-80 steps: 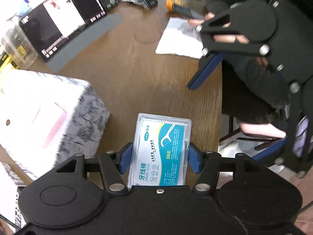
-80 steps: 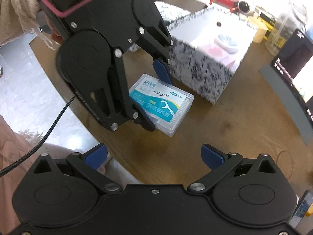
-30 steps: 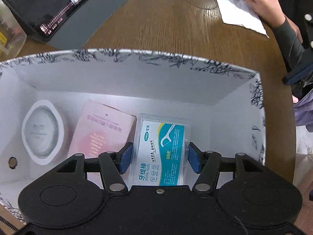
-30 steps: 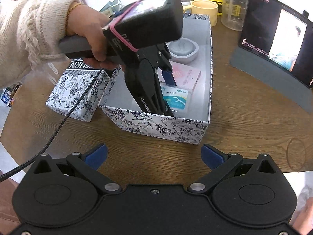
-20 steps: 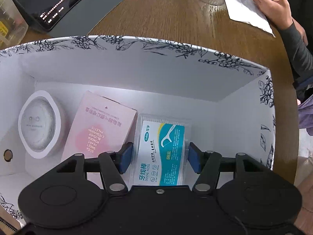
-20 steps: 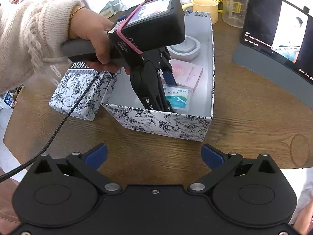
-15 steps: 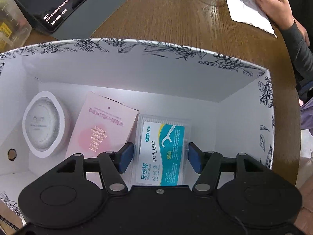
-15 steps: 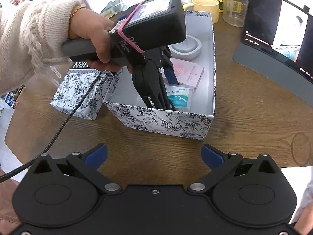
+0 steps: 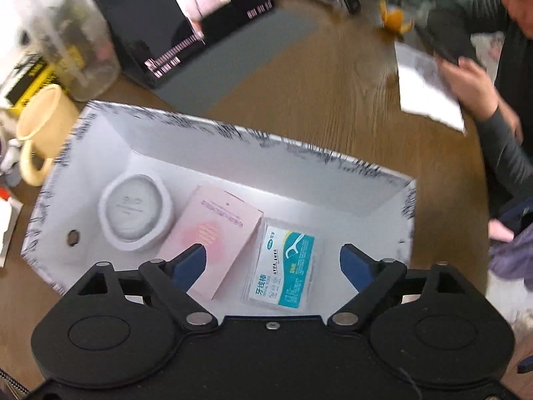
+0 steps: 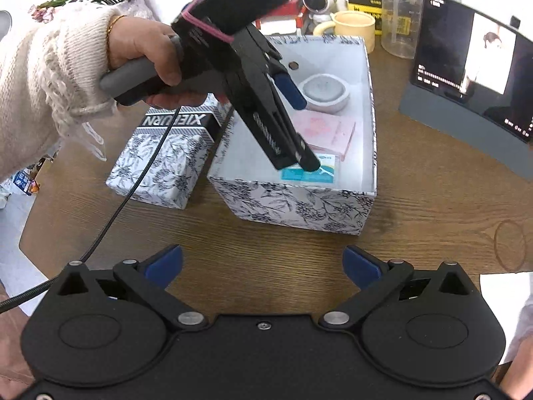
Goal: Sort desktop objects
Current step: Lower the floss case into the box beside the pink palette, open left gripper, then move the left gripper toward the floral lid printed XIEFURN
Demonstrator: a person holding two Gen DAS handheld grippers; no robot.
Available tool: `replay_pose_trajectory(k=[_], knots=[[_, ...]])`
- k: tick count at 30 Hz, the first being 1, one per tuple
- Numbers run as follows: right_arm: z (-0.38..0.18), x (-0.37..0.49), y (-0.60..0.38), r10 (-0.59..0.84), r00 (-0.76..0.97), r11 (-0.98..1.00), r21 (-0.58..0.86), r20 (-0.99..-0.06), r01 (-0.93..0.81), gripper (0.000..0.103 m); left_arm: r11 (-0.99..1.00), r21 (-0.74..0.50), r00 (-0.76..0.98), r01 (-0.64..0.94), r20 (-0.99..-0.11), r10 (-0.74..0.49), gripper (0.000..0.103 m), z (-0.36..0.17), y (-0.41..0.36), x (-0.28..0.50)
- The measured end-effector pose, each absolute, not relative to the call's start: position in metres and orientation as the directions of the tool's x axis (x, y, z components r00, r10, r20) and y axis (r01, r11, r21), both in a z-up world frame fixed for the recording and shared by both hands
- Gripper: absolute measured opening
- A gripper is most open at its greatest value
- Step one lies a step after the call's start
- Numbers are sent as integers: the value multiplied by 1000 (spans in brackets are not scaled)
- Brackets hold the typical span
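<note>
Cluttered wooden table (image 10: 433, 206). Floral box (image 9: 299, 153) mid-frame holds round case (image 9: 135, 211), pink packet (image 9: 216, 230), floss pack (image 9: 284, 266); three sorted, remainder unclear. My left tool (image 9: 273, 260) spread, empty, above it; right tool (image 10: 263, 261) spread, lower frame.

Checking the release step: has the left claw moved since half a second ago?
Yes. The left claw has opened and lifted back from the floss box, which lies on the floor of the patterned box beside the pink packet.

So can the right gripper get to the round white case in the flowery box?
Probably yes: the right gripper is open, the box has no lid, and the round white case lies uncovered, though the left gripper hangs over it.
</note>
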State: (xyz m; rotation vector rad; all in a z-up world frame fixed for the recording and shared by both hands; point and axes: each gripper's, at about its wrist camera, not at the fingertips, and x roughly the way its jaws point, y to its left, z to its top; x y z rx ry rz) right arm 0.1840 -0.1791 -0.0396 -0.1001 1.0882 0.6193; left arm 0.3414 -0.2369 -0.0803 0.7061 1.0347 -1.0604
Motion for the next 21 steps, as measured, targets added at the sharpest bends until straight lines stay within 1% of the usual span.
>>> replay_pose_trajectory(k=[3, 8, 10, 21], knots=[[-33, 174, -173, 424, 328, 825, 211, -844, -523, 103, 395, 0, 168, 919, -905, -392, 92, -66, -225, 333], [-23, 157, -160, 437, 353, 817, 201, -827, -540, 103, 470, -21, 222, 882, -862, -455, 96, -41, -196, 322], [-19, 151, -154, 443, 366, 815, 197, -819, -546, 103, 506, -24, 254, 862, -844, -472, 100, -32, -180, 318], [-7, 133, -111, 506, 404, 788, 219, -762, -575, 103, 670, -34, 412, 741, -765, -495, 103, 13, -82, 288]])
